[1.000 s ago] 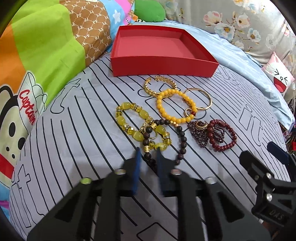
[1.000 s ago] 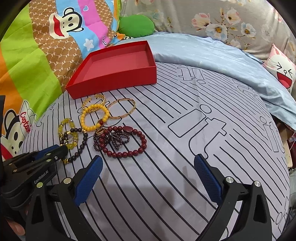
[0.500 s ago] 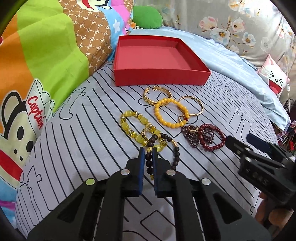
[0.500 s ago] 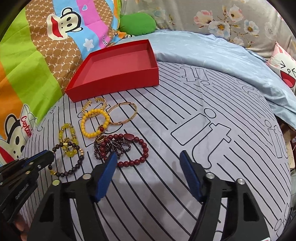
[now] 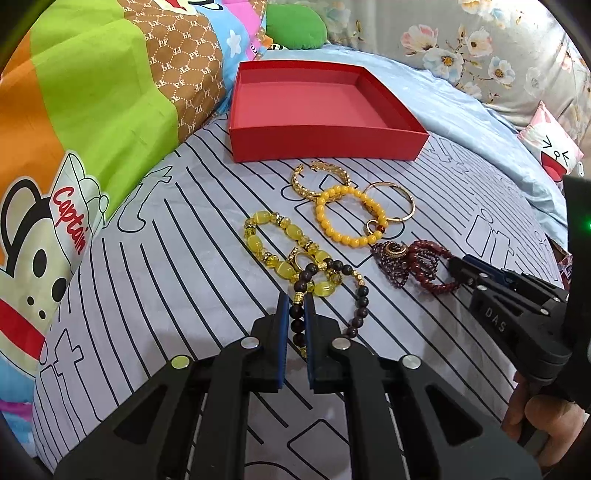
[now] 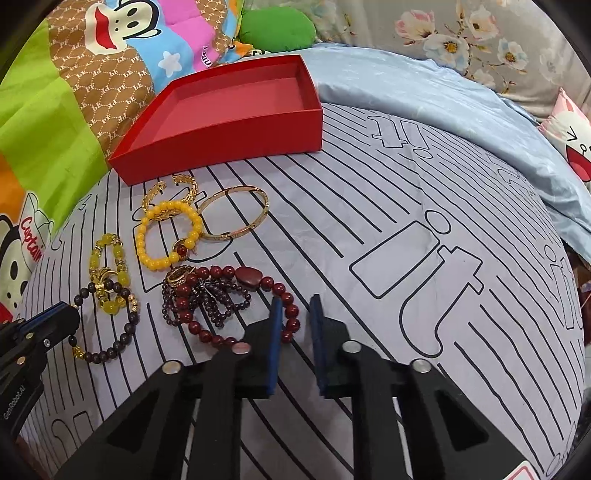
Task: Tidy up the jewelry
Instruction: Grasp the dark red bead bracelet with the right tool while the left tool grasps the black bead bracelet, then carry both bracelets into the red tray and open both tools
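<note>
Several bracelets lie on the striped grey bedsheet in front of an empty red box (image 5: 317,146) (image 6: 221,144). My left gripper (image 5: 296,301) is shut on the dark brown bead bracelet (image 5: 358,295), which also shows in the right wrist view (image 6: 122,339). My right gripper (image 6: 295,306) is narrowly open, its fingers either side of the right rim of the dark red bead bracelet (image 6: 273,286) (image 5: 436,284). An orange bead bracelet (image 5: 351,216), a yellow stone bracelet (image 5: 277,251), a gold bangle (image 6: 232,216) and a gold cuff (image 5: 319,179) lie between.
A colourful monkey-print quilt (image 5: 74,129) rises at the left. A green cushion (image 6: 275,31) and floral pillows (image 6: 480,33) sit behind the box. A light blue sheet (image 6: 443,110) and a cat-face cushion (image 5: 554,151) lie at the right.
My left gripper closed on the dark brown bead bracelet. My right gripper moved left to the dark red bracelet and narrowed from wide open to a small gap.
</note>
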`<control>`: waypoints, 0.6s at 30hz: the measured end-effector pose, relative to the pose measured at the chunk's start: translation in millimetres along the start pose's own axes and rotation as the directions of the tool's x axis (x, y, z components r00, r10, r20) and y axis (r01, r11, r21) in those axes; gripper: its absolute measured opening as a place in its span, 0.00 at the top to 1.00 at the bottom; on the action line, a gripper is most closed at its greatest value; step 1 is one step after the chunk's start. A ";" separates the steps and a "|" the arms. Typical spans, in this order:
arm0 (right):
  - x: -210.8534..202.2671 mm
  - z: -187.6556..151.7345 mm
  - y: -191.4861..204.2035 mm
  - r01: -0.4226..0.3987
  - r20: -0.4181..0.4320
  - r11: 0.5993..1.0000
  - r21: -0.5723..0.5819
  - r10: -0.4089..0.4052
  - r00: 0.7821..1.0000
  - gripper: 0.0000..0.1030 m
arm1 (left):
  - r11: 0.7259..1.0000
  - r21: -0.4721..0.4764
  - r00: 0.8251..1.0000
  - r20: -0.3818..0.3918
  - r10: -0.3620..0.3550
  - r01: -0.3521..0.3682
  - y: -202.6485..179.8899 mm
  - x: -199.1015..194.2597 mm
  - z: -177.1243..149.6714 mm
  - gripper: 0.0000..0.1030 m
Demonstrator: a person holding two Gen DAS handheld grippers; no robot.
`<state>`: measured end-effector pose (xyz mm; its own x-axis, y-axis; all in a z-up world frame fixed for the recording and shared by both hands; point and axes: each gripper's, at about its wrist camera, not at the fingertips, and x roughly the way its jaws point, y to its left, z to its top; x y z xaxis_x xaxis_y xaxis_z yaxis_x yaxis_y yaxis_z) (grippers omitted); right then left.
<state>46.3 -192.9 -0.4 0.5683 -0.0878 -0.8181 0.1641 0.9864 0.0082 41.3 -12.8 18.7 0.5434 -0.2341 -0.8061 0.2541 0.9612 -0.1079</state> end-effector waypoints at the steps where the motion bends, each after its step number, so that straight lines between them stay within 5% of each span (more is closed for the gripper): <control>1: -0.9 -0.5 -0.1 0.000 -0.002 1.000 0.000 0.000 1.000 0.93 | 1.000 0.001 1.000 -0.002 0.001 -0.001 0.0 0.4 -0.2 0.92; 18: -79.3 7.7 -3.4 -0.088 0.093 0.996 0.027 0.085 0.992 0.93 | 0.995 0.030 0.994 0.048 -0.101 0.100 -10.5 -47.7 20.1 0.92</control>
<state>6.8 -190.4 68.9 0.6531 -0.0157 -0.7571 0.1351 0.9862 0.0961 28.9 -14.6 70.0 0.5530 -0.3368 -0.7620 0.3310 0.9282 -0.1700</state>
